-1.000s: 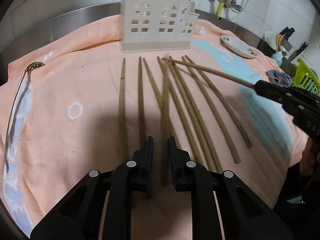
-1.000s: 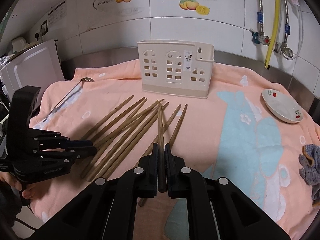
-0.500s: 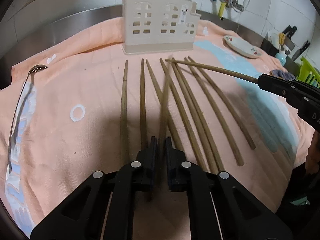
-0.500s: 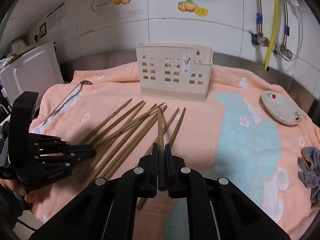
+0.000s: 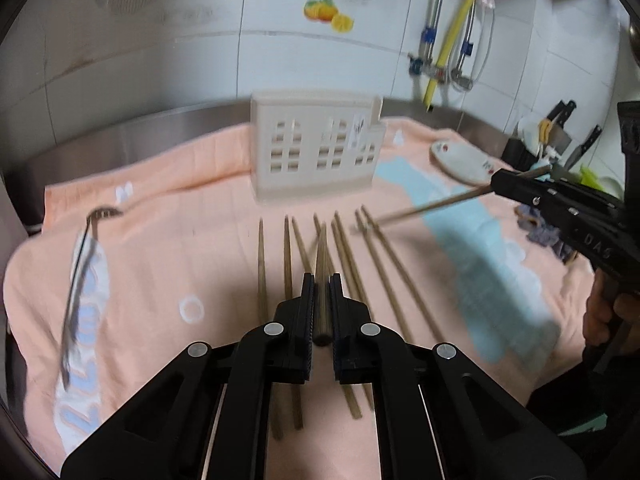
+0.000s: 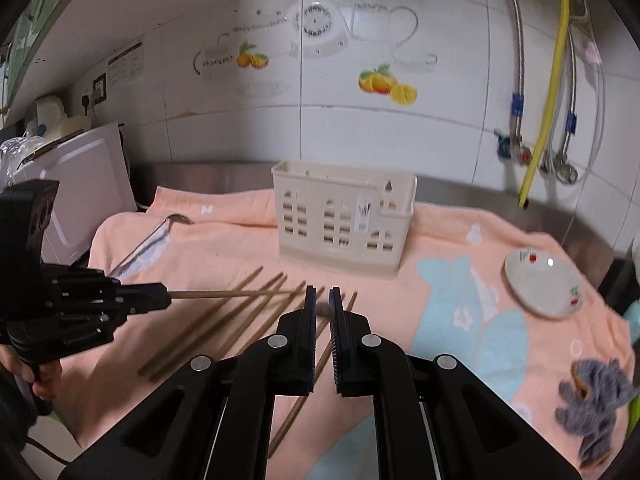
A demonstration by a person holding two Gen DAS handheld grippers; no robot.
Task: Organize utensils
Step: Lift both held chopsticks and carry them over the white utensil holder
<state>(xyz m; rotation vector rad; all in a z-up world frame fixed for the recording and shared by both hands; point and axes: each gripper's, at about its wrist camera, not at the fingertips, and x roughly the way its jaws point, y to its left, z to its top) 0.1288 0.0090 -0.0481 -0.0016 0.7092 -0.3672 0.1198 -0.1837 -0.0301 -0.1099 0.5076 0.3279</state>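
1. Both grippers, left (image 5: 321, 304) and right (image 6: 323, 312), are each clamped on one chopstick.
2. Holder (image 6: 342, 220) stands upright straight ahead of both, beyond the loose chopsticks (image 5: 360, 264) lying lengthwise toward it.
3. Left's stick (image 5: 322, 276) points at the holder; right's (image 5: 424, 208) angles across, so neither looks nearer.

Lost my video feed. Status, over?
Left gripper shut on a chopstick. Right gripper likewise, chopstick lifted. Holder ahead, path clear. Rest lie on towel.
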